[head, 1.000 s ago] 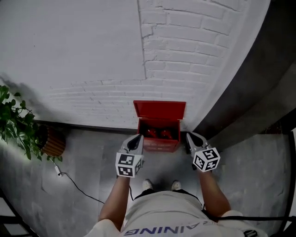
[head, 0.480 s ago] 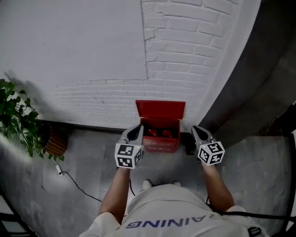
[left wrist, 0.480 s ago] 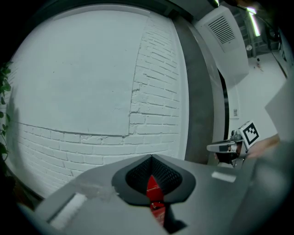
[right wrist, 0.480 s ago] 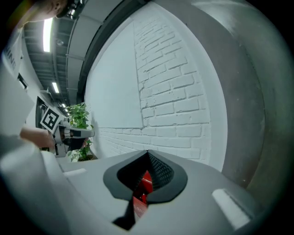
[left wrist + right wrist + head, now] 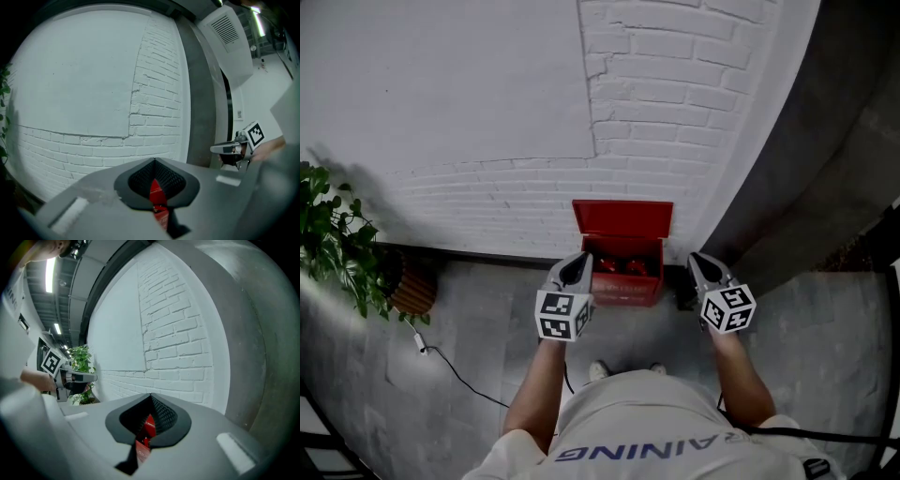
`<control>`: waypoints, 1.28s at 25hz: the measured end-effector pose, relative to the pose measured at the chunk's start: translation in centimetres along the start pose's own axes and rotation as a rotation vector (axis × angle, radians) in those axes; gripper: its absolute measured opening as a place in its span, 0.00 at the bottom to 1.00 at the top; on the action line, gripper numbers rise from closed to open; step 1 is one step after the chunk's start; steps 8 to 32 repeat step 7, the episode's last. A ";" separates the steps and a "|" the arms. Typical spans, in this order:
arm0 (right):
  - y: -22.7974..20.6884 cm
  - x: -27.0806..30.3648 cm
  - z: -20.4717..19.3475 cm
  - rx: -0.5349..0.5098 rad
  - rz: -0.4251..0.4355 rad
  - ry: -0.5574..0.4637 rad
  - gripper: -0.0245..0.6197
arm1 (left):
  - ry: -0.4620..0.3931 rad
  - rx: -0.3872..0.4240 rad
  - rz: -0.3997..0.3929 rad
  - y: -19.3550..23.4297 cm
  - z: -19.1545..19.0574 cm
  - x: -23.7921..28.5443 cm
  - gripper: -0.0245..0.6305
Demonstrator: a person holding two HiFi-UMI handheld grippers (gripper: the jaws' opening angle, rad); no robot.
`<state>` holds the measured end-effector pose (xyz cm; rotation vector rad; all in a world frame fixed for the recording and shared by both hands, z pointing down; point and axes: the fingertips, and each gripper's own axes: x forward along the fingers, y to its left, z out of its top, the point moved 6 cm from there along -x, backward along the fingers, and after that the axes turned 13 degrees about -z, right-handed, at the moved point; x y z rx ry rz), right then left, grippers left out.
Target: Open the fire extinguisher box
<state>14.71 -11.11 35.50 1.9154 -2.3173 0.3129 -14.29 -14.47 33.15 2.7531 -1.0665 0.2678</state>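
Observation:
The red fire extinguisher box (image 5: 624, 292) stands on the floor against the white brick wall. Its lid (image 5: 622, 217) is raised and leans back on the wall, and red extinguishers (image 5: 623, 267) show inside. My left gripper (image 5: 577, 269) hovers at the box's front left corner, shut and empty. To the right of the box is my right gripper (image 5: 697, 266), also shut with nothing in it. In the left gripper view the jaws (image 5: 154, 161) meet at the tip, with red showing through the slit. The right gripper view shows its jaws (image 5: 151, 397) shut the same way.
A leafy plant (image 5: 333, 244) in a brown pot (image 5: 412, 286) stands at the left, with a thin cable (image 5: 455, 375) running over the grey floor. A dark grey column (image 5: 797, 169) rises right of the box. My feet (image 5: 600, 372) stand just before it.
Both grippers have shifted a little toward the wall, the right one also slightly outward. The box lid stays up, and both grippers remain shut.

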 end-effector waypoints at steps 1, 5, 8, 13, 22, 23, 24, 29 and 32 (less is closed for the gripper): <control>0.1 0.0 0.0 0.001 0.001 0.000 0.05 | 0.000 -0.001 0.002 0.0 -0.1 -0.1 0.05; 0.3 0.2 -0.2 0.000 0.006 -0.001 0.05 | 0.004 -0.003 0.002 0.1 -0.4 -0.3 0.05; 0.5 0.2 -0.3 -0.002 0.008 0.000 0.05 | 0.005 -0.006 0.002 0.2 -0.6 -0.5 0.05; 0.5 0.2 -0.3 -0.002 0.008 0.000 0.05 | 0.005 -0.006 0.002 0.2 -0.6 -0.5 0.05; 0.5 0.2 -0.3 -0.002 0.008 0.000 0.05 | 0.005 -0.006 0.002 0.2 -0.6 -0.5 0.05; 0.5 0.2 -0.3 -0.002 0.008 0.000 0.05 | 0.005 -0.006 0.002 0.2 -0.6 -0.5 0.05; 0.5 0.2 -0.3 -0.002 0.008 0.000 0.05 | 0.005 -0.006 0.002 0.2 -0.6 -0.5 0.05; 0.5 0.2 -0.3 -0.002 0.008 0.000 0.05 | 0.005 -0.006 0.002 0.2 -0.6 -0.5 0.05; 0.5 0.2 -0.3 -0.002 0.008 0.000 0.05 | 0.005 -0.006 0.002 0.2 -0.6 -0.5 0.05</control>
